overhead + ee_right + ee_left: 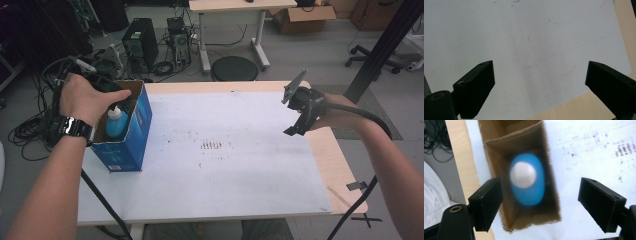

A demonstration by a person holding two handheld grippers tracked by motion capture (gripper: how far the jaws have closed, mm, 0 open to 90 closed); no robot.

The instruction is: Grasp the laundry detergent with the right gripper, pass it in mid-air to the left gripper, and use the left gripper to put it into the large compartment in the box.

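Note:
A blue bottle with a white cap point(116, 123) stands upright inside an open blue cardboard box point(131, 139) at the table's left side. My left gripper point(107, 86) hovers above the box's open top, held by a hand with a wristwatch. In the left gripper view its jaws stand apart over the box point(499, 150), and the bottle point(527, 180) sits blurred below them, untouched. My right gripper point(300, 107) hangs over the table's right side, open, with only the white sheet point(529, 50) beneath its jaws.
A white sheet point(220, 150) covers most of the wooden table point(335, 165), with faint dark marks at its middle. Black cables trail from both grippers. Behind the table stand a computer tower point(141, 42), a round stool point(234, 68) and another desk.

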